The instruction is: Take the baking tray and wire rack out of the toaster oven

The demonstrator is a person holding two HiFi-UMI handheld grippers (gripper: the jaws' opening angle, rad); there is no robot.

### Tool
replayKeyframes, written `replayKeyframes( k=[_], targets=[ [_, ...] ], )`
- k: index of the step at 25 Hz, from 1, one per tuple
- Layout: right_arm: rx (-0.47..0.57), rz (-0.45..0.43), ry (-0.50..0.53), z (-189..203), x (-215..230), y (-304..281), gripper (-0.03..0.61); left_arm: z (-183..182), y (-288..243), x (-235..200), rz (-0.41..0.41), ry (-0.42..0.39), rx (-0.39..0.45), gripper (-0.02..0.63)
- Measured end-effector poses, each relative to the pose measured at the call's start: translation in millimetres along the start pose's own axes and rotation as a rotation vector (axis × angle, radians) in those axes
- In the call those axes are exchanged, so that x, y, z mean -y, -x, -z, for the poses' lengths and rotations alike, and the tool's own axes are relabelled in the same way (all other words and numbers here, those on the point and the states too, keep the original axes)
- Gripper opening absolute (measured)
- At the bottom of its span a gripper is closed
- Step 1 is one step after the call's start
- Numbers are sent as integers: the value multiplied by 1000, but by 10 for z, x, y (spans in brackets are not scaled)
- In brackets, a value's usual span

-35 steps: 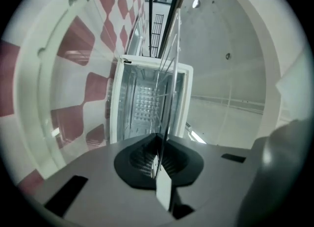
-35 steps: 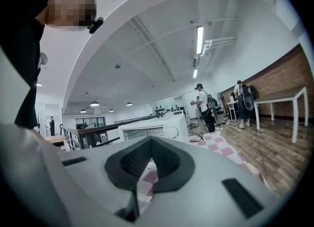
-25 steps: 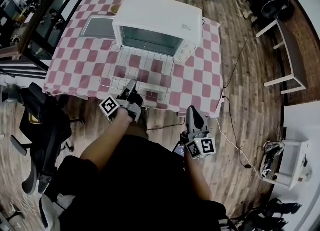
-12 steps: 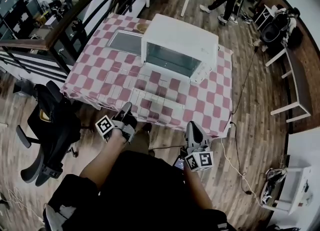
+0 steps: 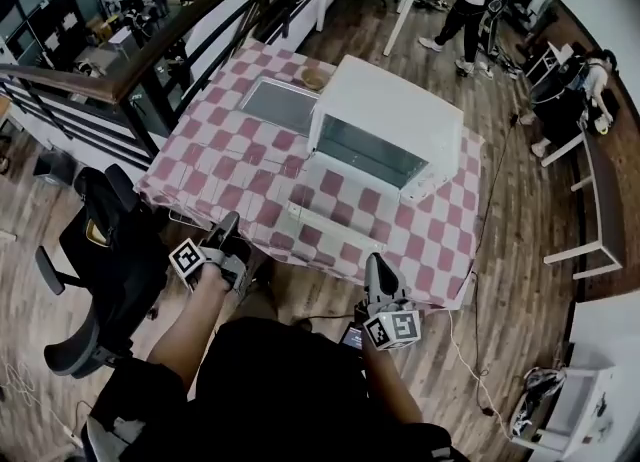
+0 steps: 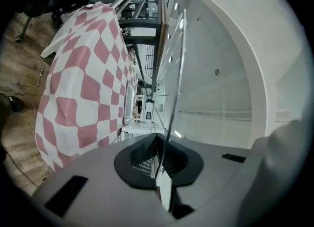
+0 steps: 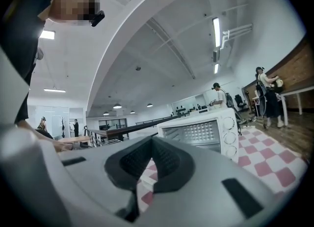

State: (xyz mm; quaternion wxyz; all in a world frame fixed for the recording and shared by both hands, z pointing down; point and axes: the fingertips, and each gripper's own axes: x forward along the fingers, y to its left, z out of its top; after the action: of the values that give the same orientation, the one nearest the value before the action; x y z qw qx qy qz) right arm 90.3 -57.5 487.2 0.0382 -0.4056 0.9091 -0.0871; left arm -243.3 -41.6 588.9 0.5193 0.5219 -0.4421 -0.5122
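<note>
Probably the wire rack is light and stiff; the left gripper clamps its edge, the right gripper is closed, empty.

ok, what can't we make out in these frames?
wire rack: edge-on in left gripper view; outline too thin in head view.
toaster oven interior: dark, too small, head view.
dials: markings too small, right gripper view.
brown item behind oven: too small, head view.

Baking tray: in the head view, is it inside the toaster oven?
No, the baking tray lies flat on the checked tablecloth beside the toaster oven, outside its open front.
</note>
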Motion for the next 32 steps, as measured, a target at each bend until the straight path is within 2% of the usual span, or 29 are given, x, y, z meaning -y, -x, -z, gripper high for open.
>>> replayKeyframes(
  k=[7,13,19,24,32],
  targets=[
    [-18,-2,-3,-2,-117,-795,3,-784,-402,-118,-37,-3,7,-8],
    [-37,35,4,-3,-120,-1354,3,-1185,-853,-468,-85,38,-27,-8],
    [-47,111,-11,-27,21,-1626,3,-1345,-1305,-918,-164,89,-72,-8],
    [-65,181,-26,24,147,-1746,3,-1331,-1597,-1189,-215,124,-125,-6],
    [-60,232,-53,58,229,-1979,3,-1261,-1836,-1407,-299,101,-185,-6]
  ],
)
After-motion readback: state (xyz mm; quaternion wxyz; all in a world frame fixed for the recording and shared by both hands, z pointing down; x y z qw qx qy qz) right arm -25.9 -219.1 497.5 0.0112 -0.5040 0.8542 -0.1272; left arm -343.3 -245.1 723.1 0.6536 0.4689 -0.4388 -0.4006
